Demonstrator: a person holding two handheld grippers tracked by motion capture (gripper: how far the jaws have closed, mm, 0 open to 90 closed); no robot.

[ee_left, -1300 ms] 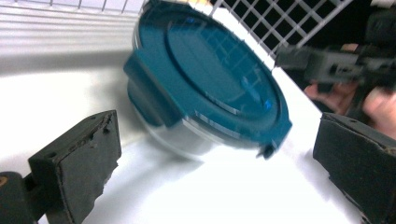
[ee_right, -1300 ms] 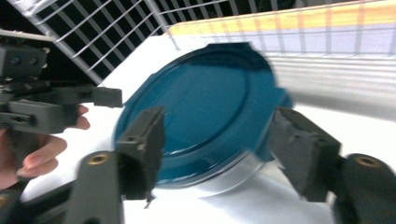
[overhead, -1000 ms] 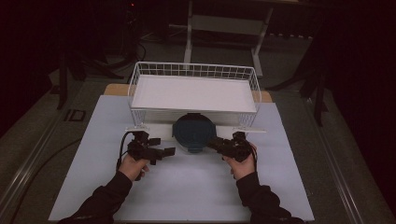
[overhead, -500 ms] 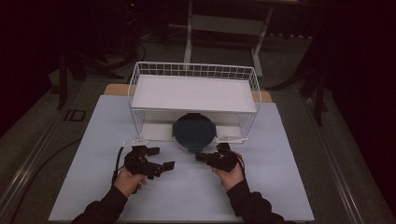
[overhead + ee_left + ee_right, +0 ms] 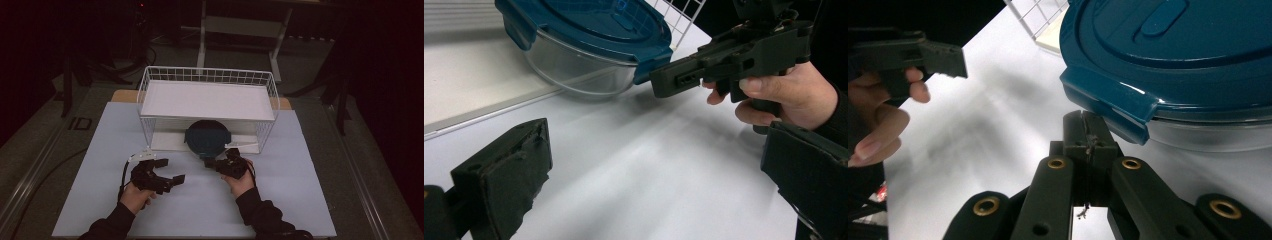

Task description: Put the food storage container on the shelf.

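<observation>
While the right claw [image 5: 1088, 131] sits closed and the left claw [image 5: 659, 165] gapes, the round glass container [image 5: 579, 70] wears a teal clip-on lid [image 5: 1178, 55].

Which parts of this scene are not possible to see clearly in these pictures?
- Container: whether anything lies inside; the blue lid covers it from above, and the glass shows glare in the left gripper view.
- Container's far side: cut off by the top edge in both gripper views.
- Right tongs: whether their closed tips touch the lid's tab; the tab overlaps them.
- Left tongs: tips cut off by the frame edges.
</observation>
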